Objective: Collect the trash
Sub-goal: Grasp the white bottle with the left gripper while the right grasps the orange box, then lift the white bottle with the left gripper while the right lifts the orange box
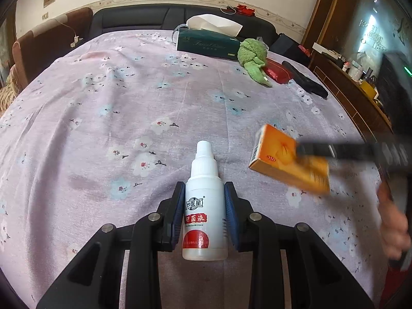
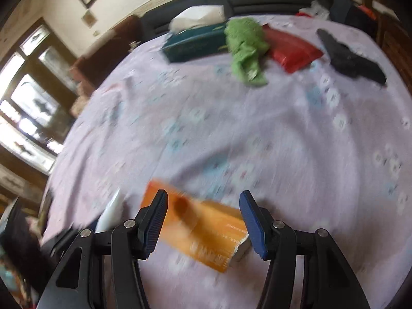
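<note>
A small white bottle (image 1: 204,206) with a red label stands between the blue pads of my left gripper (image 1: 204,184), which is shut on it just above the floral tablecloth (image 1: 128,103). To its right an orange carton (image 1: 278,154) lies on the cloth. In the right wrist view, the orange carton (image 2: 206,229) sits blurred between the spread fingers of my right gripper (image 2: 204,195), which is open; the left fingertip overlaps the carton and the right pad stands beside its corner. The white bottle (image 2: 110,213) shows at lower left there.
At the far side of the table lie a teal tissue box (image 1: 208,45), a green cloth (image 1: 251,56), a red packet (image 1: 278,70) and a black flat object (image 1: 306,82). A dark sofa (image 1: 134,18) runs behind the table. A wooden sideboard (image 1: 347,87) stands at the right.
</note>
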